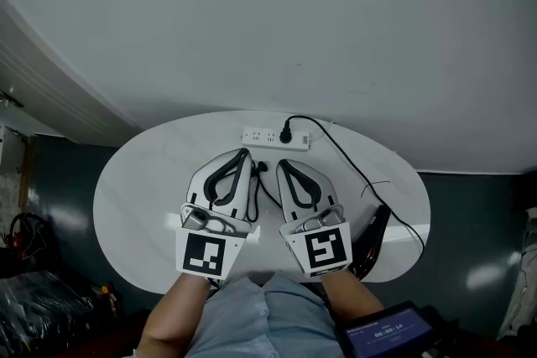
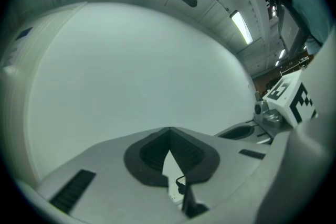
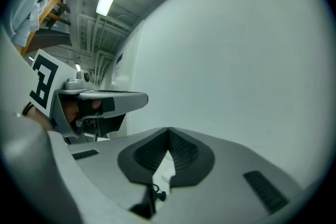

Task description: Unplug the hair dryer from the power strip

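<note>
white oval table, pale wall, dark floor

Table: white oval top, under both grippers.
Power strip: white, lying flat just beyond the tips of the left gripper and the right gripper.
Plug: black, seated in the strip, ahead of the right gripper.
Cord: black, running from the plug across the top, to the right of the right gripper.
Hair dryer: dark, at the table's edge, right of the right gripper.
Thin black cable: between the two grippers.
</note>
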`<state>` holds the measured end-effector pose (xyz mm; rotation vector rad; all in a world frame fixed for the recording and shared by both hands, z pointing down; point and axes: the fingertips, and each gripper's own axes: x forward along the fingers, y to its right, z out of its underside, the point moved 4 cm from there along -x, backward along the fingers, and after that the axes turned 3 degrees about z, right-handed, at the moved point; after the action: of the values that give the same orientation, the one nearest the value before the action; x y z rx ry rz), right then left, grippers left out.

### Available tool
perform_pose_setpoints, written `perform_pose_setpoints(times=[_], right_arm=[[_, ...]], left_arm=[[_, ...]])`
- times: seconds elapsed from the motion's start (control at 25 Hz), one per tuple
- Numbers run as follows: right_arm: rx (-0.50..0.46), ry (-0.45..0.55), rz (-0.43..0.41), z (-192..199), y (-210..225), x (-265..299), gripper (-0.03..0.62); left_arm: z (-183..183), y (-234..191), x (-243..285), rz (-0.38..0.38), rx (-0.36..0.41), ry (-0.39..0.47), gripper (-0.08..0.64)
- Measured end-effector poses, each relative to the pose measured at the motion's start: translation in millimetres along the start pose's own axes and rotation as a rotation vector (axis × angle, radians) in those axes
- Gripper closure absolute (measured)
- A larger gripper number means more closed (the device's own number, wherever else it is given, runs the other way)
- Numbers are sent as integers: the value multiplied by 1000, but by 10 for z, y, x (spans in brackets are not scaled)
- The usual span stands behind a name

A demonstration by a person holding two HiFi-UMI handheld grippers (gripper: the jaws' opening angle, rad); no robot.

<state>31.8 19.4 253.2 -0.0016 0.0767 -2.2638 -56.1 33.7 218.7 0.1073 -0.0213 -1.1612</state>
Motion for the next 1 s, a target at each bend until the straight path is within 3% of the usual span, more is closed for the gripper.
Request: perform_pose_setpoints(times=[0.4, 1.0], right_arm=[[56, 42, 13, -115, 35, 31, 592], [63, 35, 11, -91, 5, 57, 592]], left_arm=[[25, -26, 36, -13, -1, -11, 561], [48, -62, 38, -14, -10, -17, 560]])
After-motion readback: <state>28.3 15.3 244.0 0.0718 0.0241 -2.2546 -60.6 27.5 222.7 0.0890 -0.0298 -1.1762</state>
